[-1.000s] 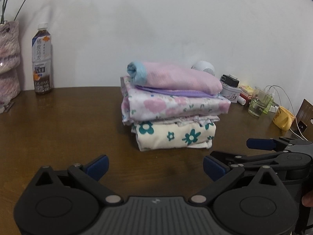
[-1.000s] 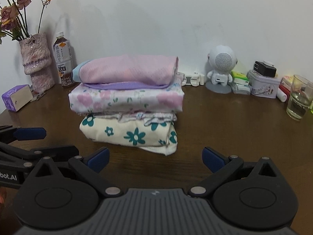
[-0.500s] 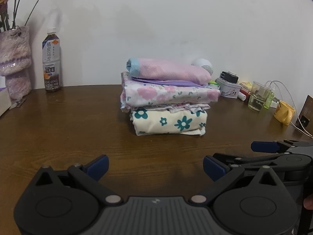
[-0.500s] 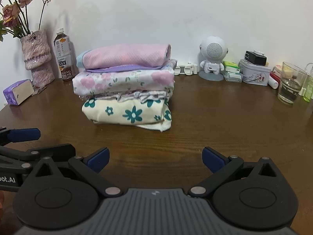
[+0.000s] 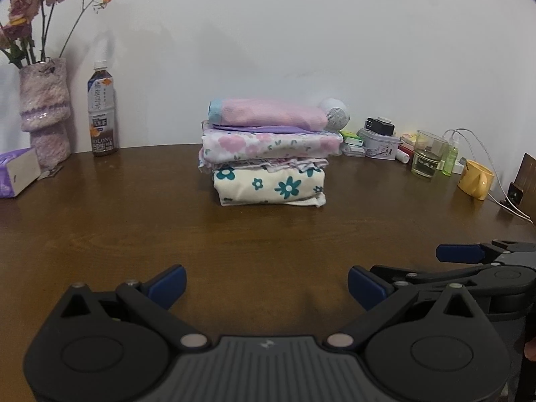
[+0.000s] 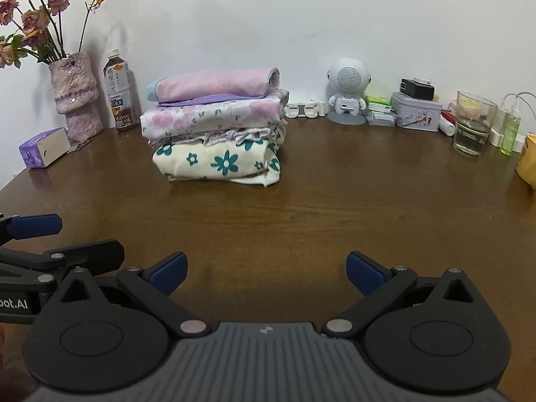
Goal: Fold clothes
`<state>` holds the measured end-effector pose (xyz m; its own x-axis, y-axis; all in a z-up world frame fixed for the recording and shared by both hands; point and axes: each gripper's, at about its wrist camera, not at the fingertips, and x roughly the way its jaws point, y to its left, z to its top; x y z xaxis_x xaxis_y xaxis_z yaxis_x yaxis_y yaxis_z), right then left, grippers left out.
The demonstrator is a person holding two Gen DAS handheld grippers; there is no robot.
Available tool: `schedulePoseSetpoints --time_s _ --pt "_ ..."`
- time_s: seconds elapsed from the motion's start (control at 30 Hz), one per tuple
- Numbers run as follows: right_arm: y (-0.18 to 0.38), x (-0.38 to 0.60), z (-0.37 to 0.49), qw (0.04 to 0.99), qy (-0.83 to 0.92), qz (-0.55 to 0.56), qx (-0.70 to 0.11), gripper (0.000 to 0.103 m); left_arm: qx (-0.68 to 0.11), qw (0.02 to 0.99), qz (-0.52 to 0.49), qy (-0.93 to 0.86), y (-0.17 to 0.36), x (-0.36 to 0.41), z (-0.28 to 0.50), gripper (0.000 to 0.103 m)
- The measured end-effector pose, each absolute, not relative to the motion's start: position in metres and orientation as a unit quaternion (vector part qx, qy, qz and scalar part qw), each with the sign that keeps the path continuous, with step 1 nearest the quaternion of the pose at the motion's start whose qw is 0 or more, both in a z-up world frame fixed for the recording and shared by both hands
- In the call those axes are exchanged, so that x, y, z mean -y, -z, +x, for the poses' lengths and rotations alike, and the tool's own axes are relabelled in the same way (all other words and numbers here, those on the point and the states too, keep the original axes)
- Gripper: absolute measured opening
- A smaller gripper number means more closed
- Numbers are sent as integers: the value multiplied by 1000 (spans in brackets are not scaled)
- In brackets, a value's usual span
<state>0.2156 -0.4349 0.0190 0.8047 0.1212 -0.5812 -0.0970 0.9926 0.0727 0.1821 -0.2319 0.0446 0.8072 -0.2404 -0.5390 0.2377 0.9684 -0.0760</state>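
Observation:
A stack of folded clothes [image 5: 269,157] sits on the brown wooden table [image 5: 134,227]: a pink piece with a blue cuff on top, a pink-flowered one under it, a cream one with teal flowers at the bottom. From the right wrist the same stack of folded clothes [image 6: 216,127] lies left of centre. My left gripper [image 5: 266,286] is open and empty, well short of the stack. My right gripper [image 6: 266,273] is open too, with nothing between its blue pads. Each gripper shows at the edge of the other's view.
A vase of flowers [image 6: 75,93], a tea bottle [image 6: 119,92] and a purple tissue pack [image 6: 43,147] stand at the back left. A white robot speaker [image 6: 348,92], a tin [image 6: 417,114], a glass [image 6: 472,124] and a yellow mug [image 5: 475,179] line the back right.
Both grippers have drawn back from the stack, which now looks smaller and farther off. Both stay open; the clothes have not moved.

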Motion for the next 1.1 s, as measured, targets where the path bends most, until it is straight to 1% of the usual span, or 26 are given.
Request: schedulePoseSetpoints --time_s 0.27,0.57,0.83,1.1 --pt "-19 438 175 949 -76 6 -305 103 -275 955 15 108 -43 234 137 103" --pt "-19 440 140 948 -92 -5 -304 103 -265 960 58 72 -41 236 96 103" --pt "-15 435 107 948 -97 -9 -303 103 -275 956 42 91 -36 229 65 103" --pt "-9 428 81 946 -95 -6 -309 103 -269 959 46 76 -28 226 37 103"
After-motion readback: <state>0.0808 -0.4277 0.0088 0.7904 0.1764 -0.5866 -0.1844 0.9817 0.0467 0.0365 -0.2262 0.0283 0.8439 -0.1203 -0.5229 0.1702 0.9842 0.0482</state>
